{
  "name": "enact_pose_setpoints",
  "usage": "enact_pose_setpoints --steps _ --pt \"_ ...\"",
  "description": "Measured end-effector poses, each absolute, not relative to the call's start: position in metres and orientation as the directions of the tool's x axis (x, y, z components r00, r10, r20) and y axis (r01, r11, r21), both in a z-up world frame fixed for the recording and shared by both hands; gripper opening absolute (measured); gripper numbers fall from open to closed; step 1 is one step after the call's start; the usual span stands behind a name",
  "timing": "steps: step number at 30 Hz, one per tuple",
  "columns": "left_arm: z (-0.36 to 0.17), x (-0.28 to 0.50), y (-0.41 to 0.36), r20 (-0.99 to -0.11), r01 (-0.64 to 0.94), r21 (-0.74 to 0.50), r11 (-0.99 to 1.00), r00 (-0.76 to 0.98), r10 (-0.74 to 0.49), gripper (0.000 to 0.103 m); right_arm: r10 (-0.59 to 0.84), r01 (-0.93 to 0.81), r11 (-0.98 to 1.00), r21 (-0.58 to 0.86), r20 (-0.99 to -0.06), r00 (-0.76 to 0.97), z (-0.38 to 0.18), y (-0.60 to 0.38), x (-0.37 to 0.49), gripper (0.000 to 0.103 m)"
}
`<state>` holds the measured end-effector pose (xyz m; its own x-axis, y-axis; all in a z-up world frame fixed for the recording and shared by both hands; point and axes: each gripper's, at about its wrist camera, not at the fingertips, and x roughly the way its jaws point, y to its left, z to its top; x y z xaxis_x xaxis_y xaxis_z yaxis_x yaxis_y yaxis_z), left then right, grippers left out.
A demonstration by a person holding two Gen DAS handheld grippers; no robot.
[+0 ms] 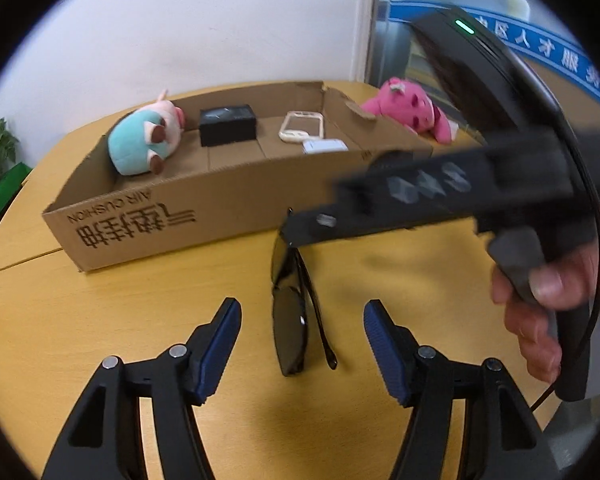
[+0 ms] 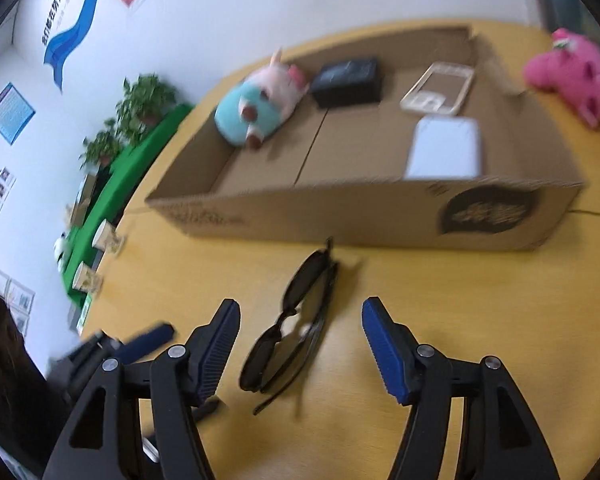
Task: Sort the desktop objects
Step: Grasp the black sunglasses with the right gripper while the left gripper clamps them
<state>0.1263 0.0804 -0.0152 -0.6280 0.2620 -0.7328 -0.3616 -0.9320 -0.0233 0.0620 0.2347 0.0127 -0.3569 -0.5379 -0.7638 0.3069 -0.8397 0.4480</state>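
Note:
Folded black sunglasses [image 1: 290,312] [image 2: 288,332] lie on the yellow wooden table [image 1: 100,320], in front of a long cardboard box [image 1: 220,200] [image 2: 360,216]. My left gripper [image 1: 303,305] is open, its blue pads on either side of the glasses without touching them. My right gripper [image 2: 301,305] is open in the same way around the same glasses. Over the far end of the glasses, the left wrist view shows the right gripper's finger [image 1: 340,220], blurred, with a hand [image 1: 540,312] on its handle. Inside the box are a teal and pink plush [image 1: 144,140], a black box [image 1: 228,124], a phone case [image 1: 302,126] and a white flat case [image 2: 444,152].
A pink plush [image 1: 410,110] [image 2: 576,76] lies on the table outside the box's right end. Left of the table are potted plants [image 2: 140,100], a green surface [image 2: 112,208] and two paper cups [image 2: 106,236]. A white wall stands behind the box.

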Motion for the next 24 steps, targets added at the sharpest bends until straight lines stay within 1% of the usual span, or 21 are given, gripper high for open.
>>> enact_pose_setpoints --steps 3,6,9,11,12,13,14,15,16,17,18,19,24 --pt "-0.033 0.123 0.088 -0.753 -0.37 0.014 -0.929 -0.615 0.234 0.063 -0.554 0.302 -0.827 0.474 -0.778 -0.295 -0.003 0.218 0.048 0.064" --pt "-0.052 0.118 0.094 -0.784 -0.389 0.01 -0.921 -0.575 0.234 0.063 -0.532 0.277 -0.84 0.466 -0.809 -0.25 -0.015 0.207 0.035 0.072" --pt "-0.067 0.114 0.098 -0.81 -0.395 0.031 -0.918 -0.548 0.208 0.063 -0.515 0.271 -0.848 0.454 -0.828 -0.222 -0.027 0.195 0.029 0.073" --pt "-0.069 0.113 0.092 -0.808 -0.387 -0.016 -0.922 -0.539 0.24 0.058 -0.493 0.276 -0.859 0.432 -0.844 -0.21 -0.034 0.189 0.027 0.073" --pt "-0.069 0.113 0.09 -0.803 -0.383 -0.021 -0.924 -0.544 0.243 0.055 -0.471 0.275 -0.869 0.412 -0.858 -0.205 -0.04 0.186 0.026 0.074" --pt "-0.069 0.113 0.089 -0.8 -0.38 -0.012 -0.925 -0.551 0.237 0.05 -0.464 0.282 -0.872 0.399 -0.859 -0.217 -0.043 0.185 0.028 0.072" --pt "-0.07 0.113 0.087 -0.796 -0.378 -0.016 -0.926 -0.555 0.24 0.049 -0.458 0.288 -0.875 0.39 -0.859 -0.227 -0.044 0.185 0.03 0.072" --pt "-0.07 0.113 0.085 -0.793 -0.371 -0.02 -0.928 -0.56 0.241 0.043 -0.457 0.289 -0.876 0.387 -0.858 -0.235 -0.044 0.185 0.031 0.07" --pt "-0.071 0.113 0.083 -0.791 -0.365 -0.021 -0.931 -0.564 0.239 0.036 -0.46 0.285 -0.875 0.391 -0.855 -0.24 -0.045 0.185 0.03 0.064" --pt "-0.071 0.113 0.082 -0.791 -0.359 -0.024 -0.933 -0.565 0.237 0.033 -0.465 0.285 -0.873 0.396 -0.851 -0.244 -0.046 0.185 0.031 0.058" --pt "-0.072 0.112 0.079 -0.792 -0.355 -0.035 -0.934 -0.561 0.243 0.028 -0.466 0.285 -0.873 0.396 -0.85 -0.246 -0.048 0.185 0.033 0.043" --pt "-0.072 0.112 0.078 -0.792 -0.355 -0.044 -0.934 -0.557 0.249 0.026 -0.46 0.285 -0.876 0.389 -0.851 -0.253 -0.049 0.185 0.034 0.039" --pt "-0.074 0.121 0.072 -0.791 -0.361 -0.073 -0.93 -0.546 0.274 0.023 -0.498 0.27 -0.86 0.432 -0.826 -0.265 -0.049 0.19 0.036 0.035"
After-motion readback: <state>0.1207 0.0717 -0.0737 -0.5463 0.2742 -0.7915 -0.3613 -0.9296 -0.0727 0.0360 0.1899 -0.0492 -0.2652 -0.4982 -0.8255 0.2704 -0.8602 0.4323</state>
